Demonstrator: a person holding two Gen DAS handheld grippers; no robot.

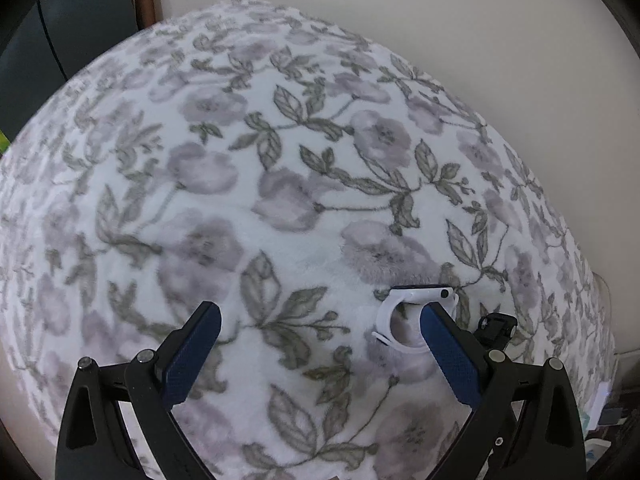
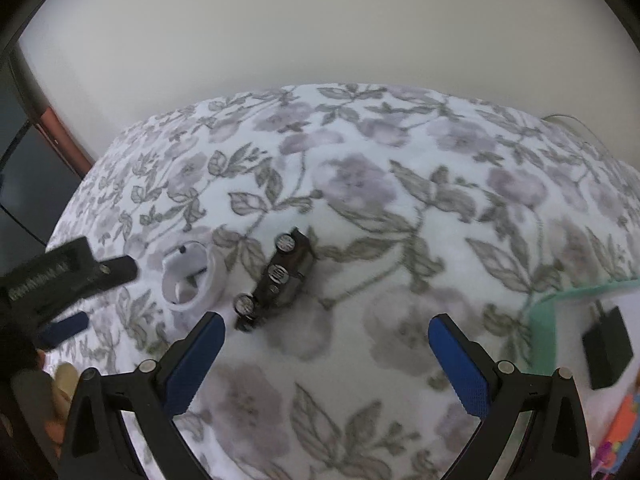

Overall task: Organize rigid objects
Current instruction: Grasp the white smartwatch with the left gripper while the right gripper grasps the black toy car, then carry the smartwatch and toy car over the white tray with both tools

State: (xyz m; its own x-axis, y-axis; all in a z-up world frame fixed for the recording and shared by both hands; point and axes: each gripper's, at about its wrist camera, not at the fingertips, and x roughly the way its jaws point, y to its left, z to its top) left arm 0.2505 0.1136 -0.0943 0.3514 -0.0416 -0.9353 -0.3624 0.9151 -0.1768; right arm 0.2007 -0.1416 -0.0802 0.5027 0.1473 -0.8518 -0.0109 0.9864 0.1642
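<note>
Two objects lie on the floral blanket (image 2: 360, 360) at centre left of the right wrist view: a white plastic ring clip (image 2: 192, 278) and, just beside it, a black toy car (image 2: 280, 276). Both the right gripper (image 2: 326, 344) and the left gripper (image 1: 320, 332) hover with jaws spread, holding nothing

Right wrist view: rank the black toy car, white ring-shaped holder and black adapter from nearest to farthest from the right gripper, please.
From the right gripper, whose jaws stand open:
1. Black toy car, just ahead, beside the left finger's tip.
2. White ring-shaped holder, ahead and further left, beside the car.
3. Black adapter, far right, in the green tray off the floral blanket.
</note>
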